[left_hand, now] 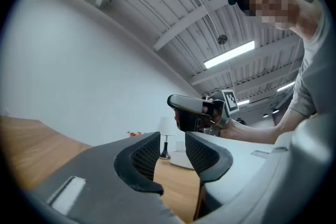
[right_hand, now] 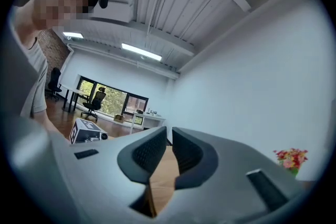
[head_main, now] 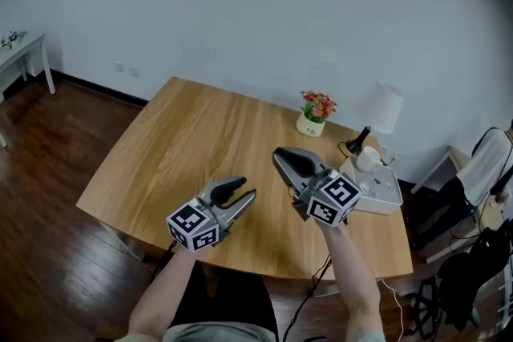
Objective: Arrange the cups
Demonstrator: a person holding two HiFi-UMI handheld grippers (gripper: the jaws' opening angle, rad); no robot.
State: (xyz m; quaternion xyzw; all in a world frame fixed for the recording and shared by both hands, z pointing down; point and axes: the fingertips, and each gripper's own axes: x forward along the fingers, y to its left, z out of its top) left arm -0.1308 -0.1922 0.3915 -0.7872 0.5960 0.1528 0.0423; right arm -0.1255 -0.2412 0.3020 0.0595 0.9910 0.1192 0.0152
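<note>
Hovering above counter point(head_main: 184, 140), likely ready to reach. Left tongs point(head_main: 244, 190) part-open, empty. Right tongs point(head_main: 277, 157) narrow gap, empty. Cups not discernible, perhaps on white tray point(head_main: 389, 200) beyond right tongs.

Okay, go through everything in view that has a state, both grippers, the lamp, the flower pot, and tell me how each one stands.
Left gripper: jaws apart, nothing between them.
Right gripper: jaws only slightly apart, empty.
Lamp: upright; can't tell whether it is lit.
Flower pot: upright, flowers in it.
White tray: flat on the table beside the lamp; its contents are too small to tell.
</note>
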